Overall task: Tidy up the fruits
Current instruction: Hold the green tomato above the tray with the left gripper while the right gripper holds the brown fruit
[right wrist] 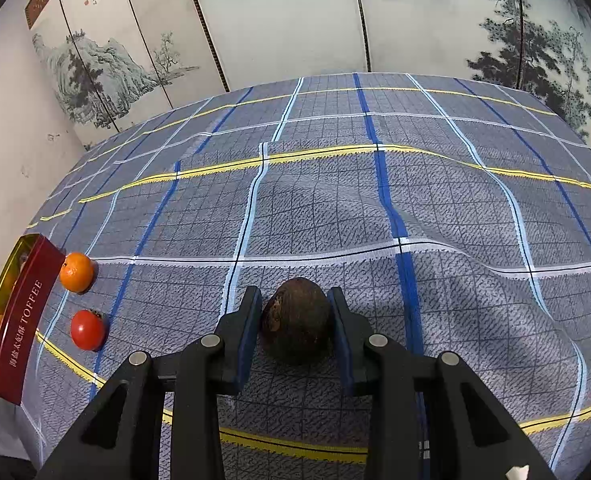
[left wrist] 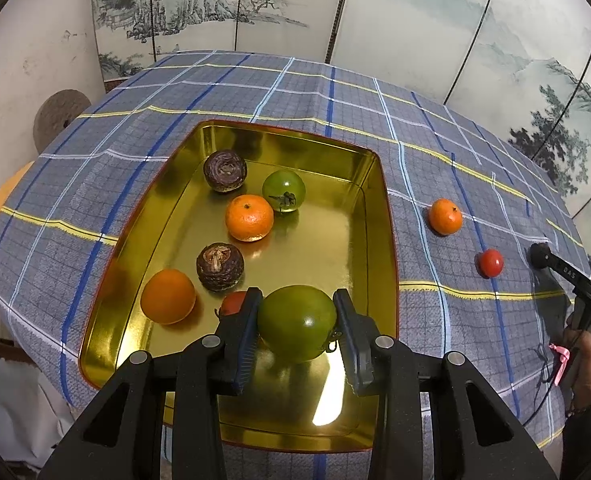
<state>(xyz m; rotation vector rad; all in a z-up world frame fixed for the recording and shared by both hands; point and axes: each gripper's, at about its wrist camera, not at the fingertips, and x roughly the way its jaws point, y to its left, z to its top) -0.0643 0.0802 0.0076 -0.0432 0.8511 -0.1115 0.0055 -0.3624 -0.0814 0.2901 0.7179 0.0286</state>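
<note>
My left gripper (left wrist: 297, 294) is shut on a large green tomato (left wrist: 297, 322), held over the near end of the gold tin tray (left wrist: 387, 216). Inside the tray lie two oranges (left wrist: 249, 217), two dark brown fruits (left wrist: 220, 266), a smaller green tomato (left wrist: 284, 191) and a red tomato (left wrist: 233, 303) half hidden behind a finger. My right gripper (right wrist: 295, 292) is shut on a dark brown fruit (right wrist: 297, 320) that sits low on the checked tablecloth (right wrist: 375, 200). An orange (right wrist: 77, 272) and a red tomato (right wrist: 87, 329) lie on the cloth beside the tray's red outer wall (right wrist: 19, 320).
In the left wrist view the loose orange (left wrist: 445, 216) and red tomato (left wrist: 491, 263) lie right of the tray, with a hand (left wrist: 587, 360) on the other gripper at the far right. A painted folding screen (right wrist: 295, 20) stands behind the table.
</note>
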